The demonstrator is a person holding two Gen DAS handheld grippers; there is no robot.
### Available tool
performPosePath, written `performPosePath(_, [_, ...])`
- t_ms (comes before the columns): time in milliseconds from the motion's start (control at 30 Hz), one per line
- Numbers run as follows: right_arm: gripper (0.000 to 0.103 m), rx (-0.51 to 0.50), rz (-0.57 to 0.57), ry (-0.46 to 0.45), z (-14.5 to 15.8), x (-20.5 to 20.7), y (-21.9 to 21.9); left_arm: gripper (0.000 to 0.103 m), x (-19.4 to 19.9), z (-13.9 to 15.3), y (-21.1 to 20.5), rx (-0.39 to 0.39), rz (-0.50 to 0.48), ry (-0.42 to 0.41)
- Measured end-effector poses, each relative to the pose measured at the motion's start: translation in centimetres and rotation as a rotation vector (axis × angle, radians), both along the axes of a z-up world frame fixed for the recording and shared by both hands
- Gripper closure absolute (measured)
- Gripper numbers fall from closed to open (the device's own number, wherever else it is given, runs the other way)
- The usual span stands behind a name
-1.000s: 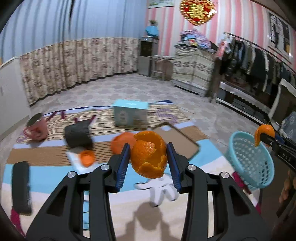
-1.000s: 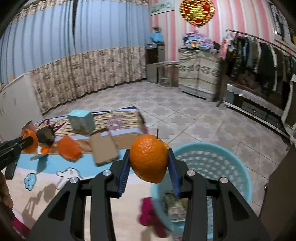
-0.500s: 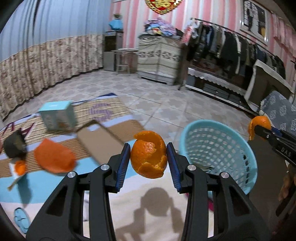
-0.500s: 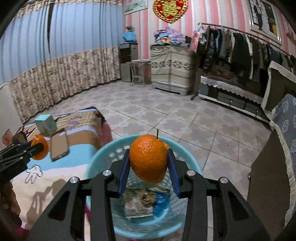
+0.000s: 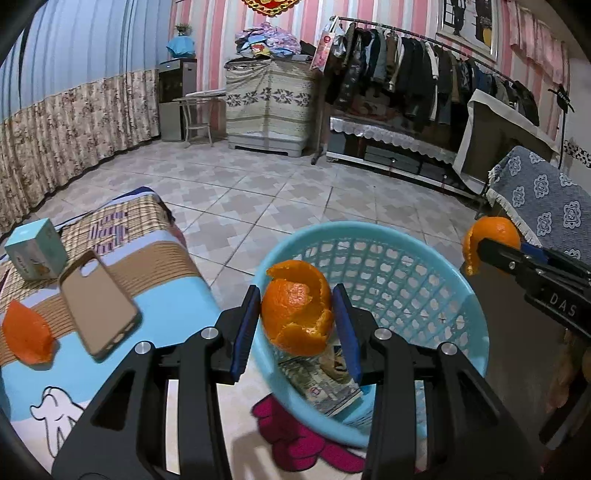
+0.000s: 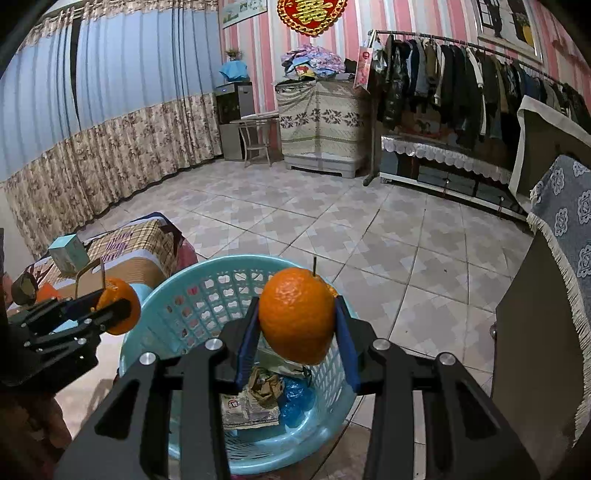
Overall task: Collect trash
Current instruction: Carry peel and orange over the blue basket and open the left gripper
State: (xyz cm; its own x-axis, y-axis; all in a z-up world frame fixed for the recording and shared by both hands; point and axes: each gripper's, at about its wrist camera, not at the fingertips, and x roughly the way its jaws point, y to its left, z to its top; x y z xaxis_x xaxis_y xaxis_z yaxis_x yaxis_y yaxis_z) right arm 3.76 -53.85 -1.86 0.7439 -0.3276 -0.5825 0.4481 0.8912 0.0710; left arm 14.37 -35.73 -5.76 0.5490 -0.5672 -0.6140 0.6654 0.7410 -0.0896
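Left wrist view. Left gripper (image 5: 295,325): clamped on an orange peel (image 5: 297,308), a hollow curled shell, held over the near rim of the blue basket (image 5: 424,258). Basket: open mesh wall, wide mouth, paper scraps (image 5: 321,384) at the bottom. Right gripper (image 5: 480,251) enters from the right edge, gripping a second peel (image 5: 491,232) above the basket's far right rim; its black body bears the letters "DAS" (rest cut off). Left of the basket: a patterned mat (image 5: 177,295), its edge just beside the basket, carrying a phone case (image 5: 98,304), a loose peel (image 5: 26,336) and a small box (image 5: 33,253). Beyond: bare tiled floor (image 5: 295,192), open as far as the clothes rack (image 5: 424,74).

Right wrist view. Right gripper (image 6: 297,328): closed on its peel (image 6: 297,314) (smooth round side facing the camera), directly over the basket (image 6: 192,295) mouth. Contents: printed paper (image 6: 247,406), crumpled brown scrap (image 6: 266,387), blue plastic (image 6: 295,400); print unreadable. Left gripper (image 6: 118,306) with its peel (image 6: 123,299) sits at the basket's left rim. Right: cloth-covered furniture (image 6: 569,229), close beside. Far wall: red ornament (image 6: 312,14).
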Motion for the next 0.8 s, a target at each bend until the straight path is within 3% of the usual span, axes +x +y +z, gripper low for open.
performPosePath(267, [0.064,0.000,0.002,-0.009,-0.7,0.2,0.2,0.061,0.3,-0.1,-1.6,0.007,-0.012,-0.025])
performPosePath(500, [0.064,0.002,-0.006,-0.020,-0.7,0.1,-0.2,0.025,0.5,1.1,-0.8,-0.034,0.035,-0.060])
performPosePath(800, [0.064,0.009,0.015,-0.028,-1.8,0.7,0.4,0.008,0.4,2.2,3.2,-0.046,0.145,-0.094])
